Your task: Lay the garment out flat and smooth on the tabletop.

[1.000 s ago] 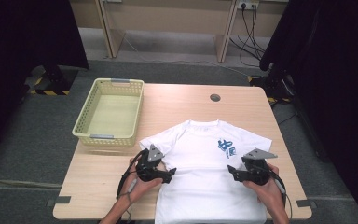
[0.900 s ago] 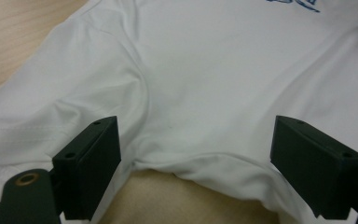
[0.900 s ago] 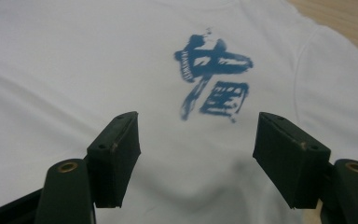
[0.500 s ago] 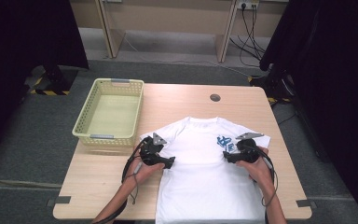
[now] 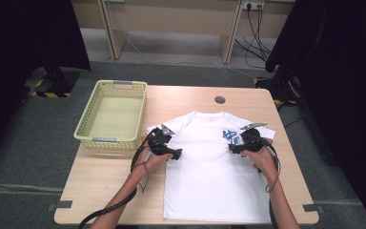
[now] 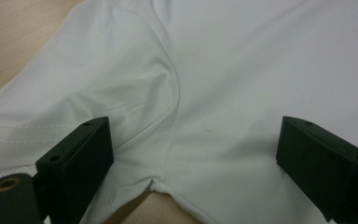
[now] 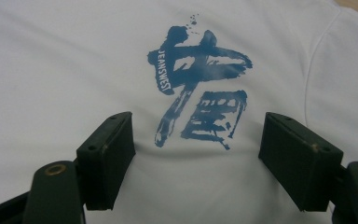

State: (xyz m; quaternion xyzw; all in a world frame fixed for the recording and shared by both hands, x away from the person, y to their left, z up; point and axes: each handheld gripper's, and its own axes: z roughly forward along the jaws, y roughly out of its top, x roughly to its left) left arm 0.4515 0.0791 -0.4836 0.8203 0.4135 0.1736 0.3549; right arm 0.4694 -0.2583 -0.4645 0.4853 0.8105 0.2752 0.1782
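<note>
Centrally, T-shirt: a white T-shirt (image 5: 209, 176) is laid flat on the near half of the table, collar turned away from the person, hem at the near edge.
Print: a blue brush-style print (image 7: 198, 84) is seen on the chest, on the right-hand side of the shirt in the high view (image 5: 230, 136).
Sleeve seam: in the left gripper view, a folded sleeve (image 6: 98, 93) with soft creases is shown, and bare wood is glimpsed beneath the underarm.
Left gripper: the left gripper (image 5: 177, 154) is held over the shirt's left sleeve area; its jaws have just been opening and are spread wide above the cloth, with nothing pinched between them (image 6: 193, 154).
Right gripper: the right gripper (image 5: 231, 148) is held just beside the print; its jaws have likewise been opening and are set wide, the print framed between them but not clamped (image 7: 196, 158).
Table: a light wooden table (image 5: 114, 191) is used as the work surface.
Basket: a pale yellow basket (image 5: 88, 129) is placed at the far left, just beside the shirt's left sleeve.
Grommet: a round grey grommet (image 5: 219, 99) is set beyond the collar.
</note>
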